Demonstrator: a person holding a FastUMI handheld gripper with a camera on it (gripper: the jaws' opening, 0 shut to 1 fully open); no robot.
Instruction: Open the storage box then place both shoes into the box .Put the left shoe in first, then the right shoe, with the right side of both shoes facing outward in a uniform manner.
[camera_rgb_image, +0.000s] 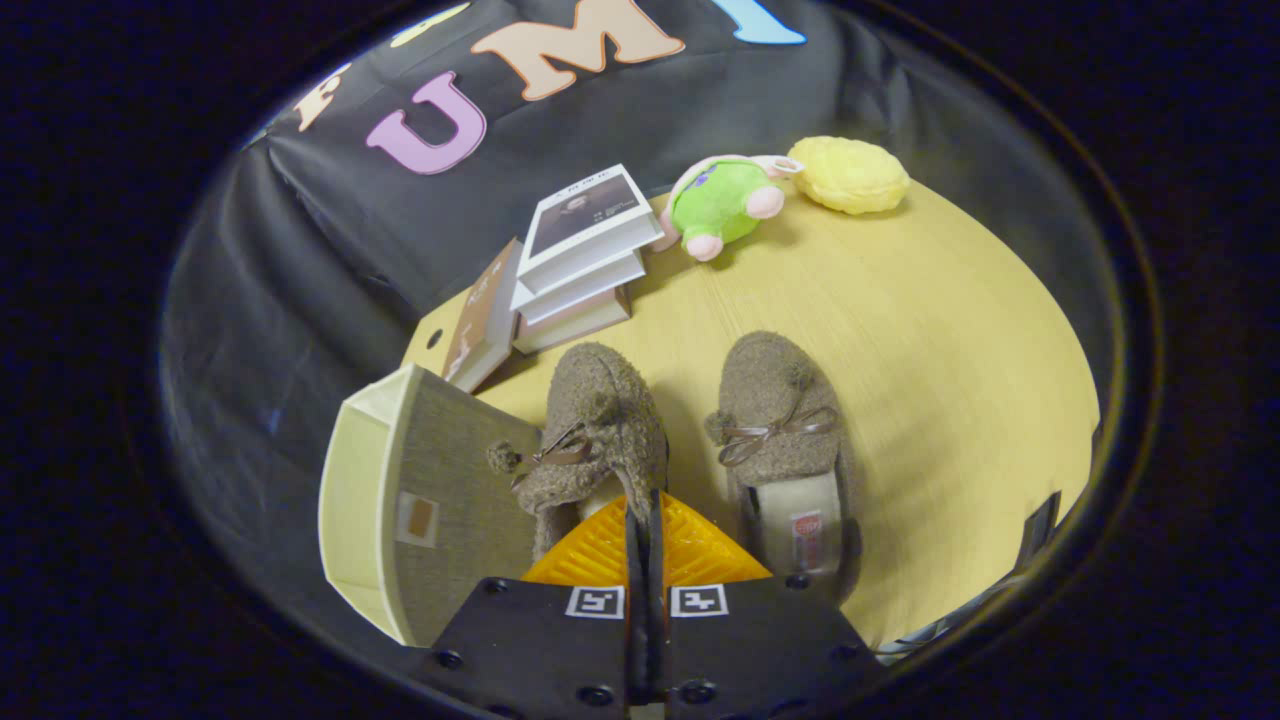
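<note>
Two brown fuzzy slippers with bows lie side by side on the yellow table (900, 330), toes pointing away from me. The left shoe (600, 420) leans a little toward the storage box (400, 500), a cream box with a grey woven face and a small label, which stands just left of it. My gripper (642, 515) has its orange fingers pressed together over the rear collar of the left shoe, with the rim pinched between them. The right shoe (780, 420) rests flat just right of the fingers, its pale insole showing.
Beyond the shoes stands a stack of books (580, 260), with one more book leaning against it on the left. A green plush toy (725, 205) and a yellow cushion-like toy (850, 175) lie at the far edge. Bare tabletop stretches to the right of the shoes.
</note>
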